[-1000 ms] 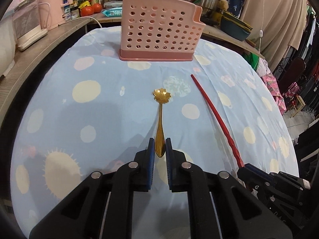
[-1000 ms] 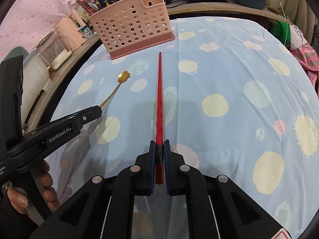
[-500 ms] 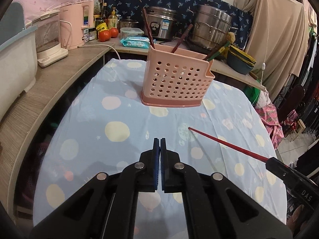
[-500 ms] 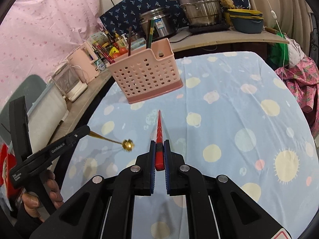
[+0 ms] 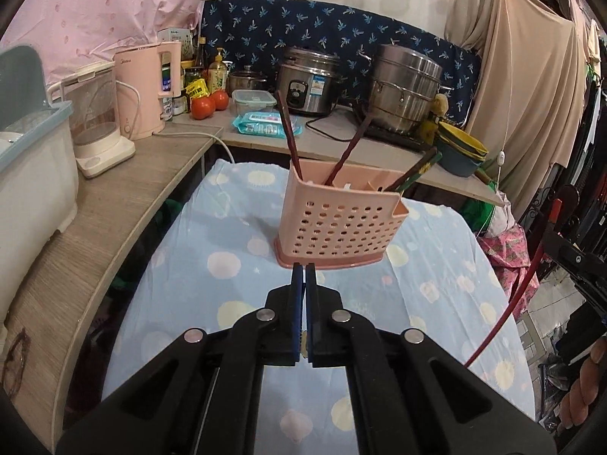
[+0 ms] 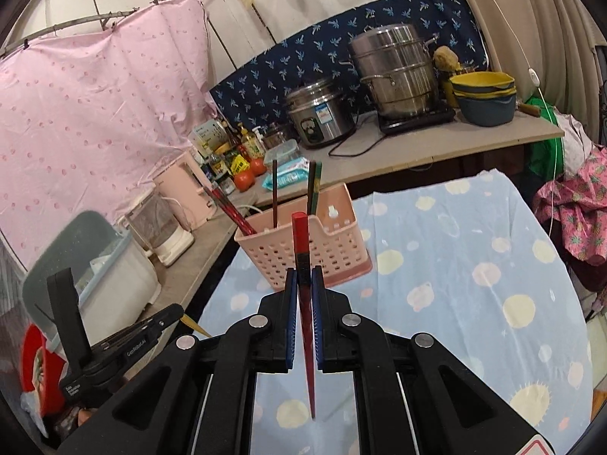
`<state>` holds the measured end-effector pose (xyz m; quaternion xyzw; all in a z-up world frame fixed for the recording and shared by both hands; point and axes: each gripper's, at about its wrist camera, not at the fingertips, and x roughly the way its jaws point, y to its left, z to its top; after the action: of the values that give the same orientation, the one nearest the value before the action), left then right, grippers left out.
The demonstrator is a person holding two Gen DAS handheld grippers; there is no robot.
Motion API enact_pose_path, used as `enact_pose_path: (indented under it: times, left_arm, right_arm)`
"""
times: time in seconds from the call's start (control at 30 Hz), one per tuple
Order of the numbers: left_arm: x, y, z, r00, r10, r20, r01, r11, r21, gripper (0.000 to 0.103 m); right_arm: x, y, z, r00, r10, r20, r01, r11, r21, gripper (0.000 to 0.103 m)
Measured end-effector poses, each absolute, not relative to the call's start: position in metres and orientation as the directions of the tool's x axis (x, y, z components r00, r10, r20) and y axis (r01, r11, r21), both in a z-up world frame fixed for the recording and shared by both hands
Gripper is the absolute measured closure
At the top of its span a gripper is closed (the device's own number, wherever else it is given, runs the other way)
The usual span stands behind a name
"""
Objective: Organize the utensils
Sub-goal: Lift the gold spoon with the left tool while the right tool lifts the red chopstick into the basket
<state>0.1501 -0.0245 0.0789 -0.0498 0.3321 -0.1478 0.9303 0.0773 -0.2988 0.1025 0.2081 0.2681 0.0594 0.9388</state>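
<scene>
In the left wrist view, a white tub (image 5: 34, 174) sits at the left edge on a wooden counter (image 5: 125, 204). Next to it stand a clear jug (image 5: 96, 121) and a pink kettle (image 5: 146, 89). Two tomatoes (image 5: 208, 104) lie further right on the counter. In the middle of the frame a pink basket (image 5: 337, 223) stands upright on a blue spotted cloth (image 5: 212, 265). Dark chopsticks (image 5: 288, 132) stick up out of the basket. Two shiny pots (image 5: 406, 91) stand behind it. The left gripper (image 5: 304, 269) fills the bottom middle, and its jaws are pressed together. A tiny bit of gold shows low between them. At the right edge, a red chopstick (image 5: 519, 295) hangs in the air, tilted, above the cloth.

In the right wrist view, the left gripper (image 6: 178, 313) is at the lower left. A thin gold spoon handle (image 6: 195, 326) pokes out of its tip, so it is pinching the spoon. The bowl of the spoon is hidden. The basket (image 6: 303, 250) stands in the middle of the frame on the cloth (image 6: 474, 265). The right gripper (image 6: 304, 276) is at the bottom middle. Its jaws squeeze the red chopstick (image 6: 299, 235), which is up off the cloth. The thick end points up in front of the basket. The thin end hangs down toward the bottom of the frame.
</scene>
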Motion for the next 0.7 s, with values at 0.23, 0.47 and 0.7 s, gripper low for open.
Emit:
enact_pose_path:
  times: [0.23, 0.47, 0.7]
  left_arm:
    - [0.184, -0.03, 0.133, 0.778, -0.359, -0.515, 0.274, 0.932, -0.236, 0.102]
    - [0.221, -0.041, 0.182, 0.839, -0.354, -0.414, 0.288, 0.933, -0.215, 0.102]
    - [0.26, -0.053, 0.181, 0.844, -0.326, -0.426, 0.267, 0.944, -0.194, 0.102]
  right_arm:
    - [0.116, -0.309, 0.152, 0.904, 0.226, -0.363, -0.047, 0.896, 0.441, 0.096]
    - [0.165, -0.313, 0.193, 0.944, 0.208, -0.255, -0.07, 0.884, 0.463, 0.096]
    - [0.219, -0.309, 0.194, 0.94, 0.201, -0.276, -0.055, 0.888, 0.457, 0.096]
